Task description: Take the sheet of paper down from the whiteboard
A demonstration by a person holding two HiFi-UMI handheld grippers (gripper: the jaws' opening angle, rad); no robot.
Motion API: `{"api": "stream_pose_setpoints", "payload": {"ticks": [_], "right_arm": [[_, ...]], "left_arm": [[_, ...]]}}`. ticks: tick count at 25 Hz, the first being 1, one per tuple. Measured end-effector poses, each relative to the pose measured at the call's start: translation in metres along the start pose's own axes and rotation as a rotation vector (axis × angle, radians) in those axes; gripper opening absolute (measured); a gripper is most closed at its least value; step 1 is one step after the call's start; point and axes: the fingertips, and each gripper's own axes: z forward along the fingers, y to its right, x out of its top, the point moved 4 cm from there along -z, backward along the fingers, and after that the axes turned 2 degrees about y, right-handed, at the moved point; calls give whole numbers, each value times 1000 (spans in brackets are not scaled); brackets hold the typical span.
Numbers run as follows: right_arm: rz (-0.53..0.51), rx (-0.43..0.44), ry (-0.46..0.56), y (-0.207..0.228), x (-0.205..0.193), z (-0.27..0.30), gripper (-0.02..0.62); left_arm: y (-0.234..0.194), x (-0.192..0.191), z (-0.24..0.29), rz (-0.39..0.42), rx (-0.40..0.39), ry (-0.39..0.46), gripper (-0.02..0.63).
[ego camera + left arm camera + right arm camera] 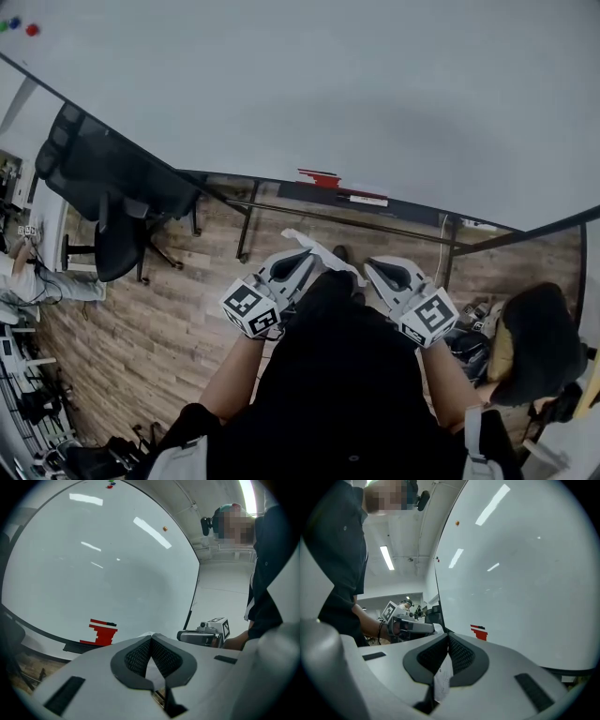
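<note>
The paper (323, 251) hangs at centre frame, off the whiteboard (356, 84) above. The left gripper (305, 259) and right gripper (379, 270) each clench an edge. Lower them together, without pulling apart, or it likely tears.

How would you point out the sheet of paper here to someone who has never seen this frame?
Below the big whiteboard, in front of the person's dark top, two pale grippers sit side by side. The paper is the white strip running from the left gripper to the right gripper, pinched in both sets of jaws. Unlike the rigid grippers, it is thin and creased.
</note>
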Motion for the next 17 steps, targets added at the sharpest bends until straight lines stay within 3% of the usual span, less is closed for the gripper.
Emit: {"api": "stream_pose_setpoints", "payload": {"ticks": [9,17], "right_arm": [[25,-73,2,1,-6,-14,20],[25,-147,-1,27,-7,-24,20]], "left_arm": [[5,-3,12,-3,-43,-38,11],[10,-12,13,-1,-60,-56,11]]}}
